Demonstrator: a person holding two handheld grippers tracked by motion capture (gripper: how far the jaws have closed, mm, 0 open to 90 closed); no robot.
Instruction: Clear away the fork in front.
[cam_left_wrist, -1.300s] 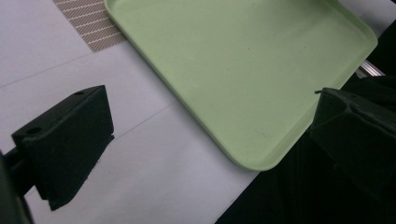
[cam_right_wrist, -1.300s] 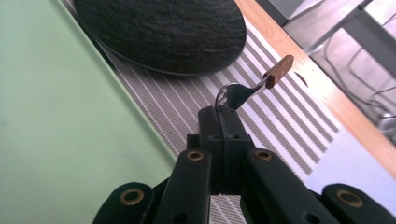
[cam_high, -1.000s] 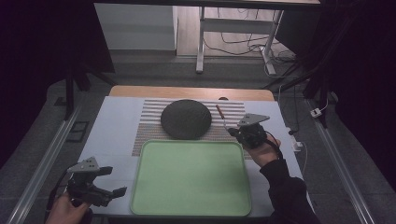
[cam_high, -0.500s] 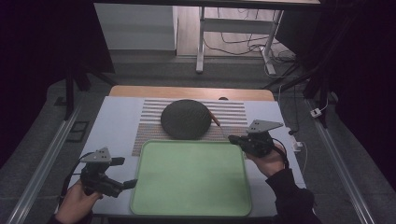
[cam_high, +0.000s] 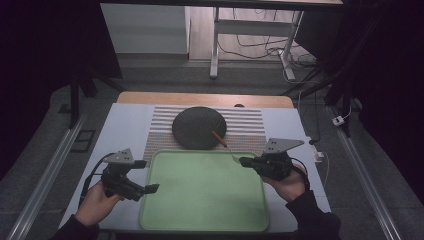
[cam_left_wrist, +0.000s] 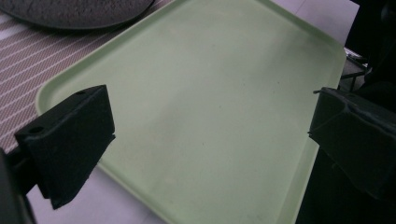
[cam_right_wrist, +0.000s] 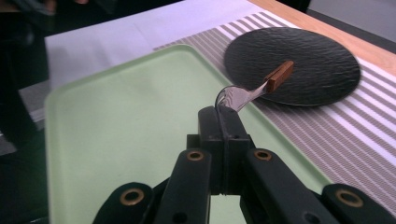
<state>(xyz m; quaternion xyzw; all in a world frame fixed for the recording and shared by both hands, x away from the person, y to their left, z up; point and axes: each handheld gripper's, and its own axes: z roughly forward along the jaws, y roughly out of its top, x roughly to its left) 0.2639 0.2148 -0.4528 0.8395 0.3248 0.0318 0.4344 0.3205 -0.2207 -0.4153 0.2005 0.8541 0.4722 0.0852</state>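
**A:** What is the right hand-held gripper (cam_right_wrist: 223, 122) carrying?

**B:** A fork (cam_right_wrist: 246, 93), slim and of polished metal, with a rectangular reddish-brown wooden handle. The black jaws are pressed together on its tine end, and the handle juts out past them, tilted up, over the near rim of the plate (cam_right_wrist: 322, 60). In the high view the fork (cam_high: 223, 141) hangs above the far right corner of the tray (cam_high: 165, 205), at the plate's (cam_high: 195, 125) edge; whether the handle touches the plate cannot be told.

**A:** Describe the plate.

**B:** Round, flat, matte charcoal, with a rippled, slate-like surface. It sits on a placemat (cam_high: 250, 125) of fine brown-and-white stripes with a woven look.

**A:** And the tray?

**B:** Pale green, smooth plastic by the look of it, rectangular with rounded corners and a low raised lip. It lies bare just in front of the plate, overlapping the mat's near edge.

**A:** The other hand?

**B:** The left hand-held gripper (cam_high: 145, 176) is at the tray's left rim, held in a hand (cam_high: 95, 202) with a dark sleeve. Its two blocky black jaws stand wide apart with nothing clamped; in the left gripper view the tray (cam_left_wrist: 299, 186) spreads between them.

**A:** What lies beneath everything?

**B:** A counter (cam_high: 120, 130) with a smooth pale grey-white sheet on top and a strip of light wood along its far edge. A grey three-cornered plate tops each gripper.
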